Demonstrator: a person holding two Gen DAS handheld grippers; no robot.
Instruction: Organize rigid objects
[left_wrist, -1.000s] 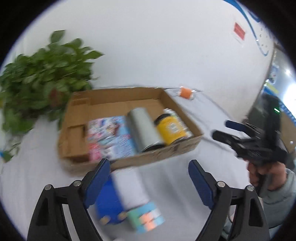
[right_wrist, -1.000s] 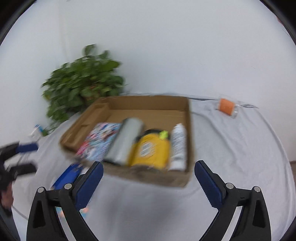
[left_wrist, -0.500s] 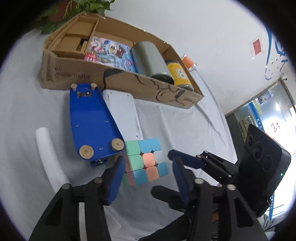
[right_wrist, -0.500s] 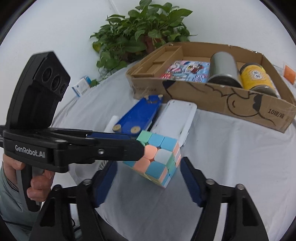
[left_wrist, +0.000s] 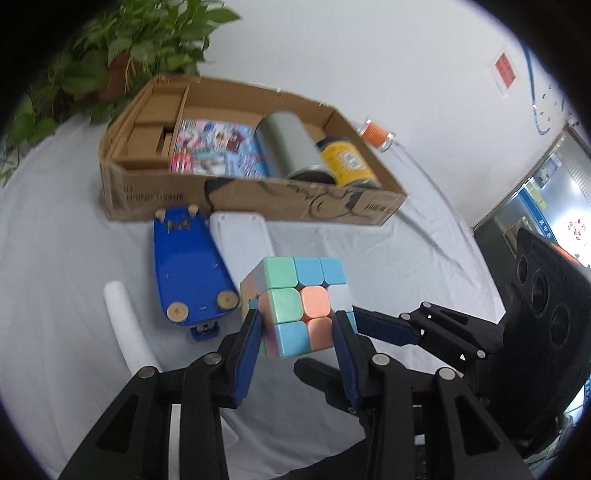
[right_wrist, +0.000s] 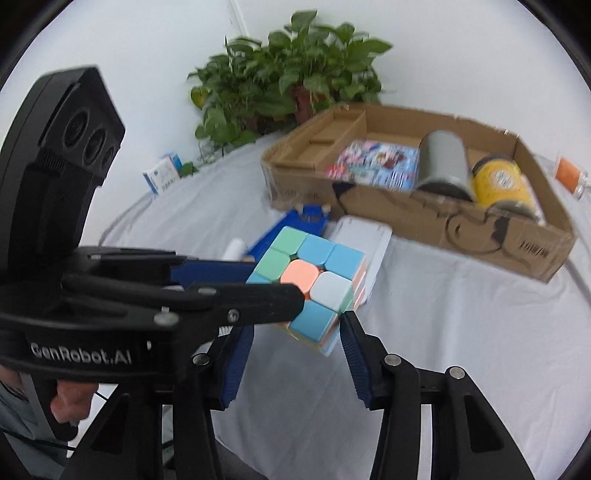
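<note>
Clamped between both pads of the left gripper (left_wrist: 299, 332): a pastel cube (left_wrist: 295, 306), lifted off the cloth. Closed on the same cube from the side, the right gripper (right_wrist: 295, 332), fingers narrowly apart. Just beyond the fingertips, a blue board (left_wrist: 188, 266) and a white case (left_wrist: 240, 240). Farther ahead, a cardboard box (left_wrist: 258, 199) holding a colourful booklet (left_wrist: 214, 147), a grey cylinder (left_wrist: 288, 147) and a yellow jar (left_wrist: 347, 162).

The left gripper (right_wrist: 275, 291) covers part of the cube (right_wrist: 314, 280) in the right wrist view. The box (left_wrist: 258, 199) front wall hides the cans' (left_wrist: 295, 155) lower ends, and its lettering is too blurred to read. The plant (left_wrist: 122, 48) runs off the left wrist view's edge.
</note>
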